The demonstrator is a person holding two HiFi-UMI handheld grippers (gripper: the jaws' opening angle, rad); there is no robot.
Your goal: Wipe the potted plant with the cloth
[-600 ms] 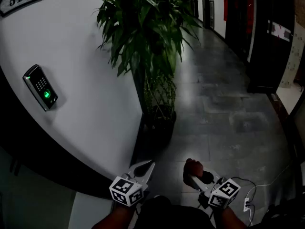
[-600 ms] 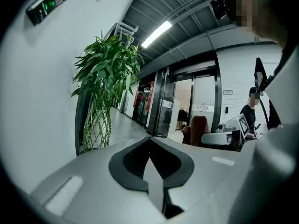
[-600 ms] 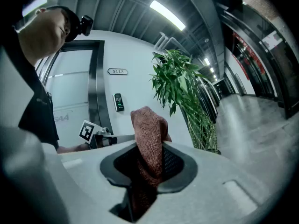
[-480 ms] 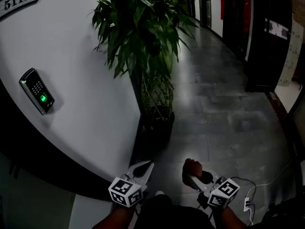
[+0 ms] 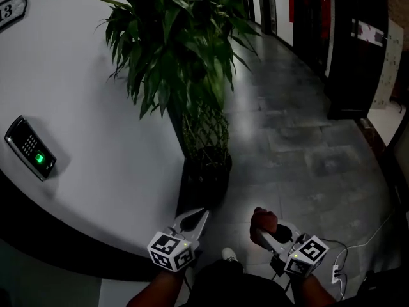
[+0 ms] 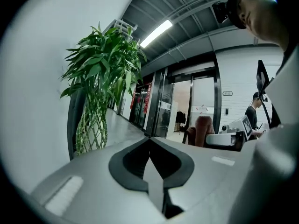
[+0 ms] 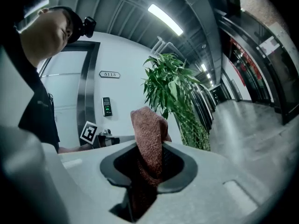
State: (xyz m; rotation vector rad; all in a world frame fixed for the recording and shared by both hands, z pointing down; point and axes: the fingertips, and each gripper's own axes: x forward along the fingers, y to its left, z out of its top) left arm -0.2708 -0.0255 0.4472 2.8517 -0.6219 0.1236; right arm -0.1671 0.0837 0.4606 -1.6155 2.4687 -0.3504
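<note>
One potted plant (image 5: 172, 43), stems in one dark pot (image 5: 204, 179), stands on the floor (image 5: 287, 126) against the white wall (image 5: 96, 139), ahead of me. My left claw (image 5: 200, 216) is pressed together, empty. My right claw (image 5: 264, 234) is pinching the one reddish cloth (image 5: 262, 219).

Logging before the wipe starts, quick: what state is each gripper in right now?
Left gripper: closed, nothing between its jaws.
Right gripper: closed on the reddish-brown cloth.
</note>
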